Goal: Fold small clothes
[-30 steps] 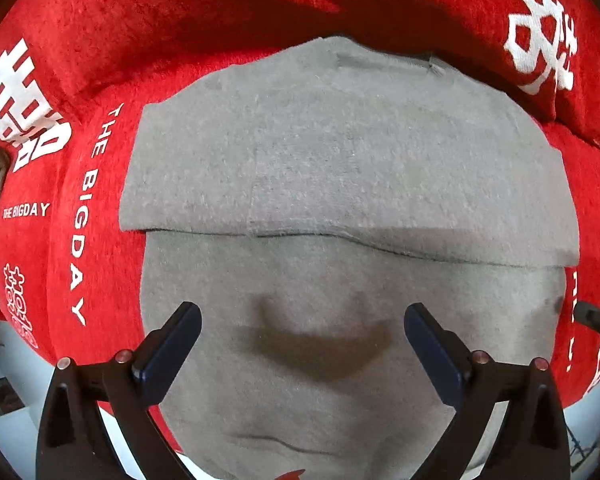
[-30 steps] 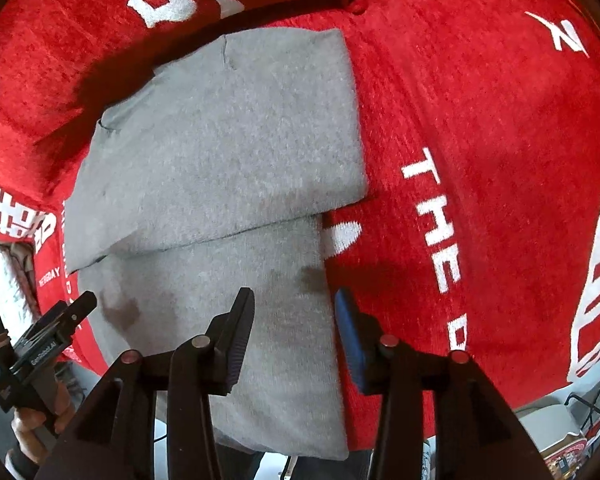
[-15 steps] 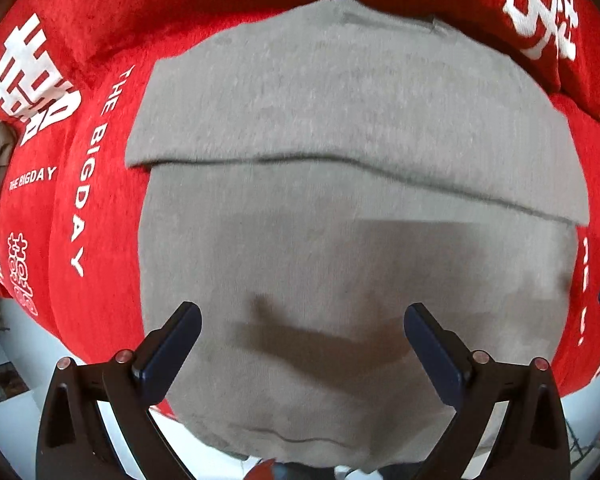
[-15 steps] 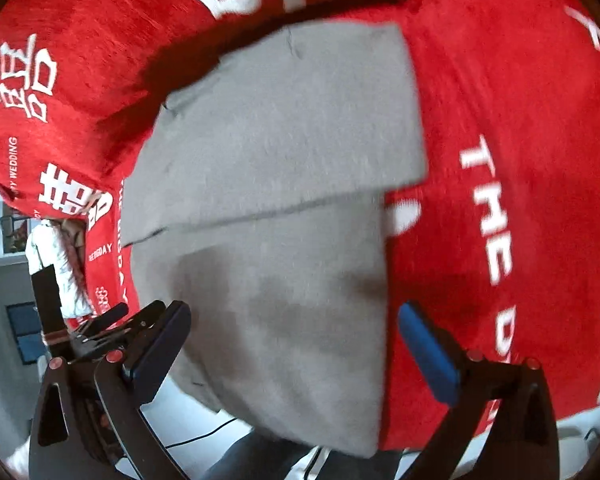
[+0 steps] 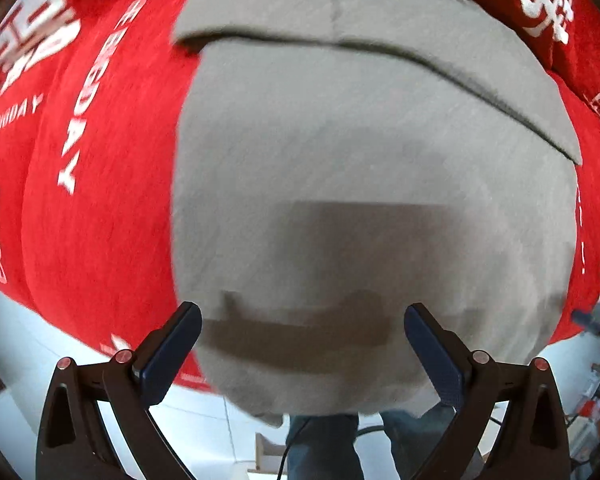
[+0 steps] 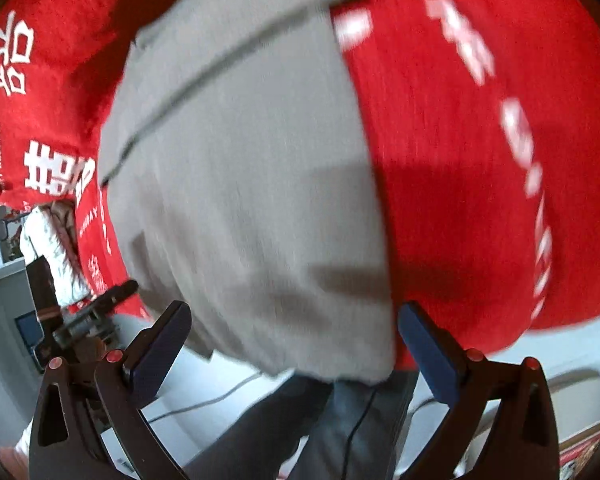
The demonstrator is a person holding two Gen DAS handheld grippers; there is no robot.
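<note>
The soft grey knitted garment [image 5: 364,184] lies spread on the plush red blanket with white lettering [image 5: 100,208], its far part already folded over so that a doubled band crosses the top, while its near hem droops over the front edge of the blanket toward the person's blue-jeaned legs [image 6: 340,420]. The left gripper [image 5: 302,338] hangs over that near hem on one side, fingers wide apart with nothing between them; the right gripper [image 6: 294,338] hovers over the hem by the garment's side edge, where grey meets red, its jaws having just been opening and likewise empty. To my eye the step in hand is taking up the hanging hem for the next fold. Done well, I would say each tool should bite only the hem, near its own corner, at matching depth, and catch no red pile beneath. Both views are smeared, so exact contact is hard to judge.
</note>
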